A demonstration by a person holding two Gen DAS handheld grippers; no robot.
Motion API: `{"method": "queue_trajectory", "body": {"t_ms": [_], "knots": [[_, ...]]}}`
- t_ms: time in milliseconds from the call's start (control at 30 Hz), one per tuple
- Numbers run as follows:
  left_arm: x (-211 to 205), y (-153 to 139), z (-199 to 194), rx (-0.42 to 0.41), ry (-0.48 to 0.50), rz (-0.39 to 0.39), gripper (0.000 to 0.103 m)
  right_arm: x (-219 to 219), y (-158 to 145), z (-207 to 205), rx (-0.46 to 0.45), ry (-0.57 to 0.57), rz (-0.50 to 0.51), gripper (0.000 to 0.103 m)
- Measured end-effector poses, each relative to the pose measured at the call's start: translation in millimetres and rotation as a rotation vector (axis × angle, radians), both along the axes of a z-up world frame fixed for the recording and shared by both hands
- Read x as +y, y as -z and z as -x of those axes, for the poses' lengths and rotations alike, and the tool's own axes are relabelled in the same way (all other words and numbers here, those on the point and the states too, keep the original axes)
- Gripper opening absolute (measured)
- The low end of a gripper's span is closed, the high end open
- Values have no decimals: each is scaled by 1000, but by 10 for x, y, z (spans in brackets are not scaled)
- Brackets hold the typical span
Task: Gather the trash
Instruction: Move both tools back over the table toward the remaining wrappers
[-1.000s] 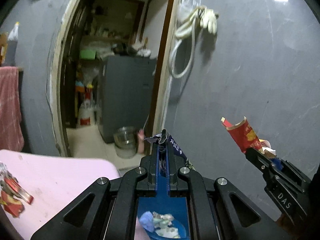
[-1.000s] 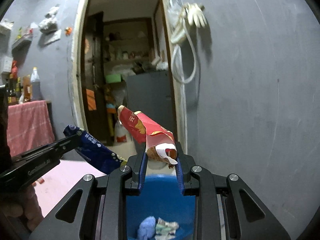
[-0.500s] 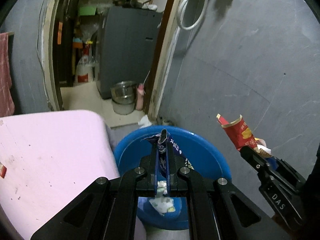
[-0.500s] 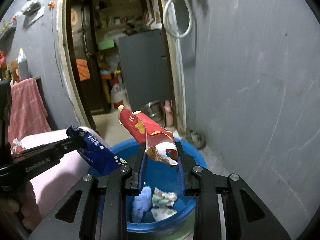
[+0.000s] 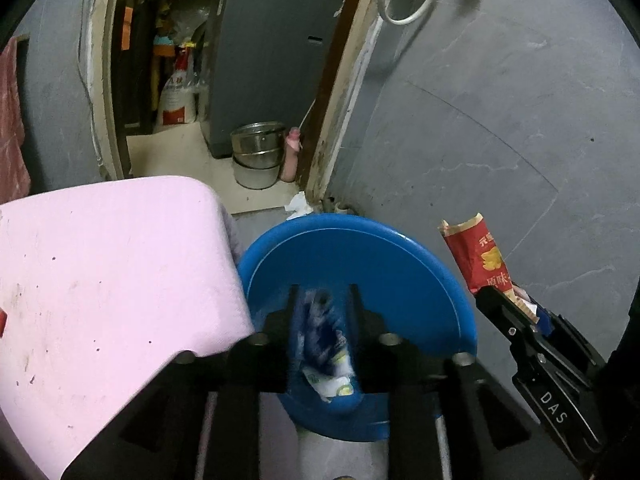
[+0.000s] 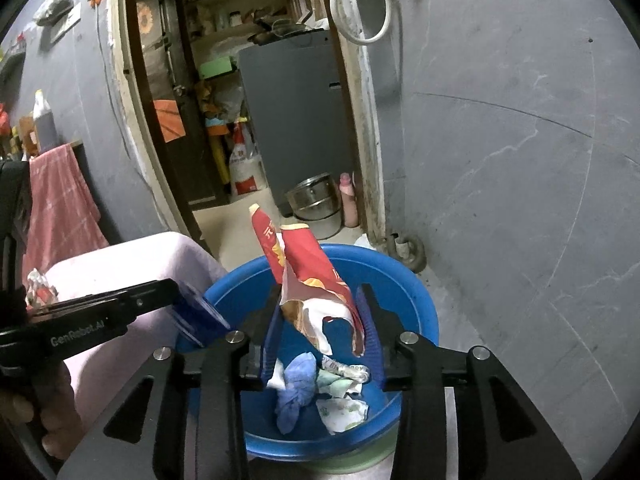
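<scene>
Grey plaster walls point(image 6: 520, 160) fill the right of both views, scratched and marked; a white hose loop point(image 6: 360, 8) hangs at the upper centre beside a worn door frame point(image 6: 368, 160); through the doorway, upper centre, stands a grey cabinet point(image 6: 296, 120) on a pale floor point(image 5: 176, 152), with steel pots point(image 5: 256, 152), a pink bottle point(image 6: 349, 200) and a white sack point(image 5: 176, 96); shelves point(image 6: 240, 12) crowd the dim back room; a red cloth point(image 6: 60, 200) hangs at left.
</scene>
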State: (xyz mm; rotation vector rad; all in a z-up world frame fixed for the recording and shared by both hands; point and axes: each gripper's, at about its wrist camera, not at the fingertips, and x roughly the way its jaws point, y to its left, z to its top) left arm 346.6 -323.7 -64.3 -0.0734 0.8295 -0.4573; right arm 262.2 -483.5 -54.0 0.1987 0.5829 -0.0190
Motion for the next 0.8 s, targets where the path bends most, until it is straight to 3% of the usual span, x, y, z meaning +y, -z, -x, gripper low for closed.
{"method": "queue_trajectory", "body": {"t_ms": [33,200,367,467,733,800], "knots": [[25,-8,6,-3,-6,8,35,2,-1,-2,-2,0,0,39],[162,-103,31,-22,-27,24,36,-4,-36,3,-24,4,-2,48],[378,-304,134,-93,-59,42,49,86,-190,89,-91,11,21,55],[535,-440,193,-147,-79,38,52,166,-304,163,-142,4,26,67],[1023,-772,497,-311,-174,25,89,455,-633,419,-304,-25,31,87],[1183,-847,594,-356,-202,31,95,537,-681,481,-340,-34,24,96]]}}
